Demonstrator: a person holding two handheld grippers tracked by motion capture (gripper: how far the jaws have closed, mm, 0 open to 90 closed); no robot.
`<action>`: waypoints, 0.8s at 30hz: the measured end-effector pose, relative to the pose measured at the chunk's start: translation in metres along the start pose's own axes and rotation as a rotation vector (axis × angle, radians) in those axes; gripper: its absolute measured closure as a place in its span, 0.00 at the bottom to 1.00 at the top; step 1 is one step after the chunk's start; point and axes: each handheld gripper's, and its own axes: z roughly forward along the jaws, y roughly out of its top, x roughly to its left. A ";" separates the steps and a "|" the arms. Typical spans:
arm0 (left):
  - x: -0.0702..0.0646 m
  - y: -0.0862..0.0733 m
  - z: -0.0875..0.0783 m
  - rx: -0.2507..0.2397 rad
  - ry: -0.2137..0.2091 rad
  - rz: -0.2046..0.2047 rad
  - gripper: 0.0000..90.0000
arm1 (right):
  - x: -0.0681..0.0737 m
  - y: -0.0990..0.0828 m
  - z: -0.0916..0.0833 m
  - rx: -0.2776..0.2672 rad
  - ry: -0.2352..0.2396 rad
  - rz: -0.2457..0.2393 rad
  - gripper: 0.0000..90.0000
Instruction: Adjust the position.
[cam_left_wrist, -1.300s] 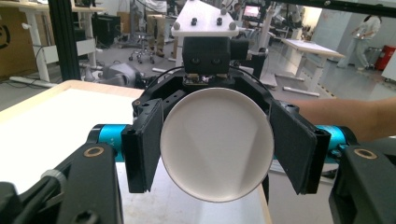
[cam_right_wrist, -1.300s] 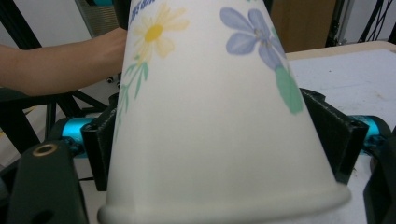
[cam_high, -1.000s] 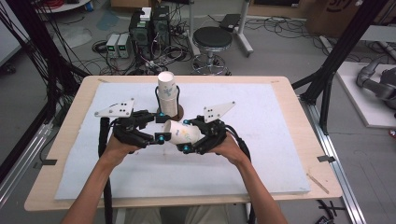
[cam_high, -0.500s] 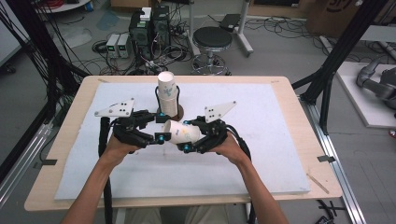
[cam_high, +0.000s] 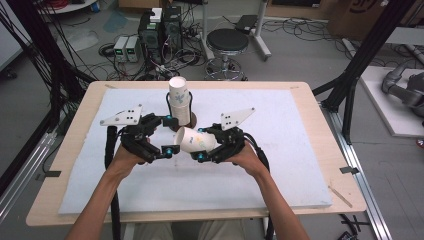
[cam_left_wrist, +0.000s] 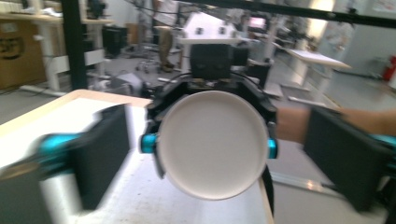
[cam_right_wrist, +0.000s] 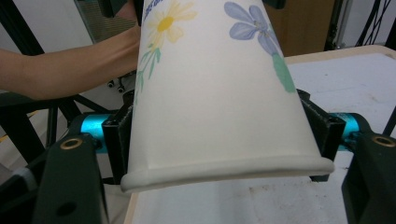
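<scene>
Left gripper newly open above white mat

A: What colours does the paper cup carry?

B: White, printed with a yellow daisy, a blue-violet flower and green stems (its base is plain white).

A: And around it?

B: Black jaws with turquoise fittings; a pale wooden table under a white mat.

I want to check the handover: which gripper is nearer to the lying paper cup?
Right. The right gripper clamps the paper cup between its jaws; the left gripper, jaws open, faces its bottom without touching.
</scene>
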 end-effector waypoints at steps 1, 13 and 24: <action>0.001 -0.001 -0.001 -0.008 0.004 0.003 0.02 | 0.000 0.000 -0.001 -0.001 -0.002 0.002 0.32; -0.003 -0.003 -0.005 0.117 0.052 -0.005 0.02 | 0.002 0.001 -0.005 0.028 -0.024 0.024 0.32; -0.006 -0.005 -0.014 0.311 0.114 -0.059 0.02 | 0.005 0.001 -0.011 0.097 -0.072 0.040 0.33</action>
